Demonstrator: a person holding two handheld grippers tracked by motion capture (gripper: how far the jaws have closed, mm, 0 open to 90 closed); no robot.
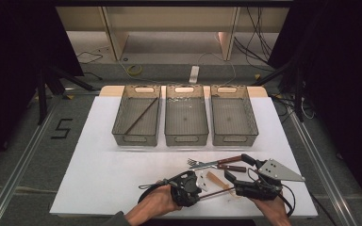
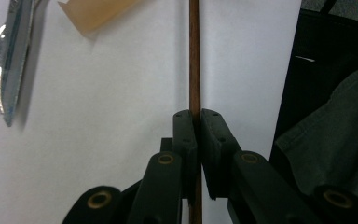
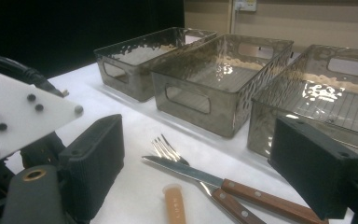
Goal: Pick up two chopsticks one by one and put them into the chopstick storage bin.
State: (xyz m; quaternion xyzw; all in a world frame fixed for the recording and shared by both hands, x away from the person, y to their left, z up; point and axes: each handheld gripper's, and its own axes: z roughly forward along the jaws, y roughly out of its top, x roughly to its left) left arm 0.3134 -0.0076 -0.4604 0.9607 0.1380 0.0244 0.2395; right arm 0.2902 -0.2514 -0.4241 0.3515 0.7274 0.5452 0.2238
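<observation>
My left gripper (image 2: 195, 116) is clamped on a thin brown chopstick (image 2: 194, 56), which runs straight out from between its pads toward twelve o'clock in the left gripper view. From above, that chopstick (image 1: 217, 192) lies low over the white table (image 1: 99, 179) near its front edge, stretching from my left gripper (image 1: 199, 181) toward three o'clock, where my right gripper (image 1: 238, 167) waits with its jaws wide apart. In the right gripper view the knife (image 3: 223, 182) and fork (image 3: 168, 149) lie between those jaws, at twelve o'clock.
</observation>
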